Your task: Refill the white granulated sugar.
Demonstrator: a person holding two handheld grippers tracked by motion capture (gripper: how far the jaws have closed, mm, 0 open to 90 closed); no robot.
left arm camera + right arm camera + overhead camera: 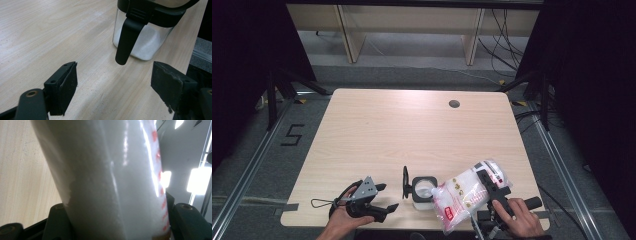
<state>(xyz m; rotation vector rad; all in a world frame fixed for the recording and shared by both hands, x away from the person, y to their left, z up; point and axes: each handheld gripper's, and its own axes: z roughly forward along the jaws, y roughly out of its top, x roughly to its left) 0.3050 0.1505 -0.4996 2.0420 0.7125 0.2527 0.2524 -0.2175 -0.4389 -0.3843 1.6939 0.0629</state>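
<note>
i see a pale wooden table [377,130] on a grey floor with dark curtains at both sides. near the front edge stands a clear jar [422,189] with a black rim, its lid [405,182] swung open to the left, white grains inside. my right gripper [488,186] is clamped on a plastic bag [464,196] of white powder with red print, tilted with one end close above the jar's mouth. my left gripper [384,196] rests left of the jar, jaws wide apart with nothing between them, aimed at the jar's black latch [127,40].
</note>
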